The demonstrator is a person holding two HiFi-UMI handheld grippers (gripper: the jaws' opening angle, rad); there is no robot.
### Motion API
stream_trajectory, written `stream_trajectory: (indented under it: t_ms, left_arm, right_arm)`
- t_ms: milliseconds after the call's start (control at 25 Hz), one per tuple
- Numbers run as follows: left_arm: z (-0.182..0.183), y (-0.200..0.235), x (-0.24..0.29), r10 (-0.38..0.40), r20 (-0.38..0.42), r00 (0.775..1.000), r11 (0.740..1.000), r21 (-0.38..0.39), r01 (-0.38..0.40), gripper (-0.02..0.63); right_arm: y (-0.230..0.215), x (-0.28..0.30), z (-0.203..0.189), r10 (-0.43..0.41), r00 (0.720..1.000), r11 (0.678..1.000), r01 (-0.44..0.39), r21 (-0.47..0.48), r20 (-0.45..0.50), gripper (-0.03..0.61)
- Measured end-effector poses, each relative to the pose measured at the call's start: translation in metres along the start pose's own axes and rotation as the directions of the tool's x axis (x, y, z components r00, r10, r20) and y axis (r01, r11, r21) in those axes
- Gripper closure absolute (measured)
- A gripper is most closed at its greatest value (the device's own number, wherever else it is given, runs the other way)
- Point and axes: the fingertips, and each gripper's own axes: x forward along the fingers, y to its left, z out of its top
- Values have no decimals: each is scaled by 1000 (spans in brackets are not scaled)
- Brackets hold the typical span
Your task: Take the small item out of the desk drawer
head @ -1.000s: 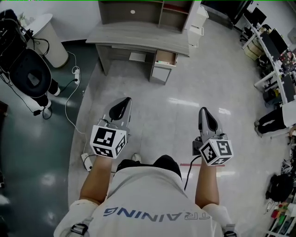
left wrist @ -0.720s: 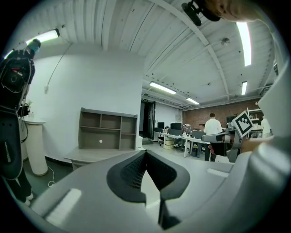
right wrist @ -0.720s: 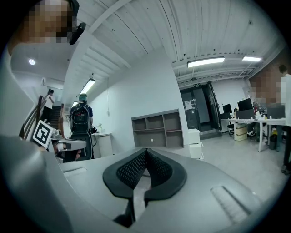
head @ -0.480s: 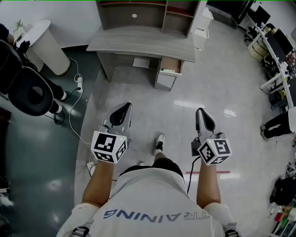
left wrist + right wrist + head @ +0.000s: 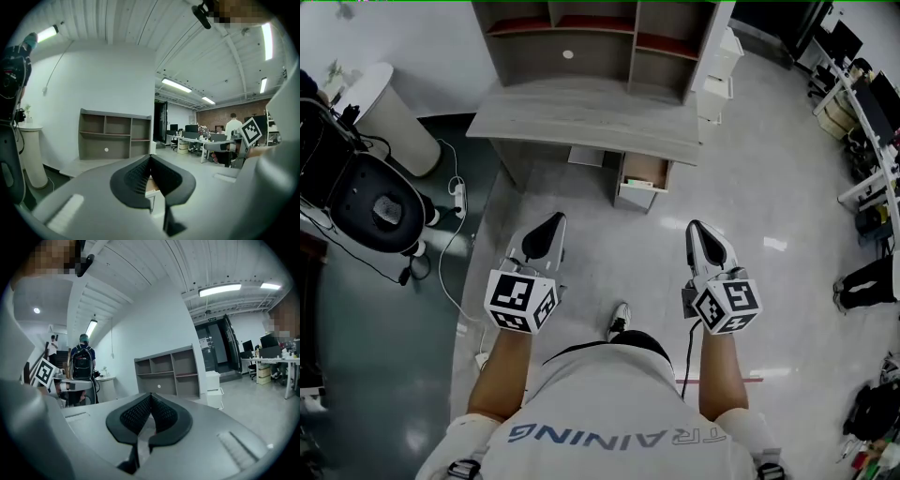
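Head view, clock directions from frame centre. Grey wooden desk (image 5: 591, 117) at 12 o'clock, topped by a grey open-shelf hutch (image 5: 600, 37). Under the desk's right end, at 1 o'clock, a light-wood drawer (image 5: 645, 172) pulled open, with a small pale item (image 5: 639, 184) lying against its front edge; too small to identify. Left gripper (image 5: 549, 223) just at 9 o'clock, well short of the desk, jaws pressed together, gripping nothing. Right gripper (image 5: 701, 230) at 3 o'clock, level with the left, jaws likewise closed tight and empty. Both aimed toward the desk above glossy pale floor. Black office chair (image 5: 375, 202) far out at 9 o'clock, white round pedestal table (image 5: 389, 108) at 10 o'clock.
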Motion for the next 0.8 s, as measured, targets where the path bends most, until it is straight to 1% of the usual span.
stream_trajectory:
  t_ms: [240, 400, 520, 640, 800]
  left_arm:
    - [13, 8, 81, 15, -2, 1000, 1000, 20, -15, 614]
    - [17, 19, 119, 21, -5, 1000, 1000, 17, -21, 614]
    - [18, 33, 146, 14, -13, 1000, 1000, 14, -14, 614]
    - [9, 59, 175, -17, -26, 1000, 1000, 4, 17, 614]
    - [-14, 102, 219, -93, -41, 995, 996, -19, 92, 614]
  right_arm:
    - [-58, 68, 21, 27, 1000, 1000, -27, 4, 6, 565]
    - [-81, 102, 22, 37, 999, 999, -37, 16, 1, 565]
    - [-90, 129, 20, 34, 999, 999, -34, 28, -10, 565]
    - [-92, 160, 8, 8, 999, 999, -7, 32, -34, 565]
    - [-94, 203, -13, -71, 996, 997, 73, 31, -57, 565]
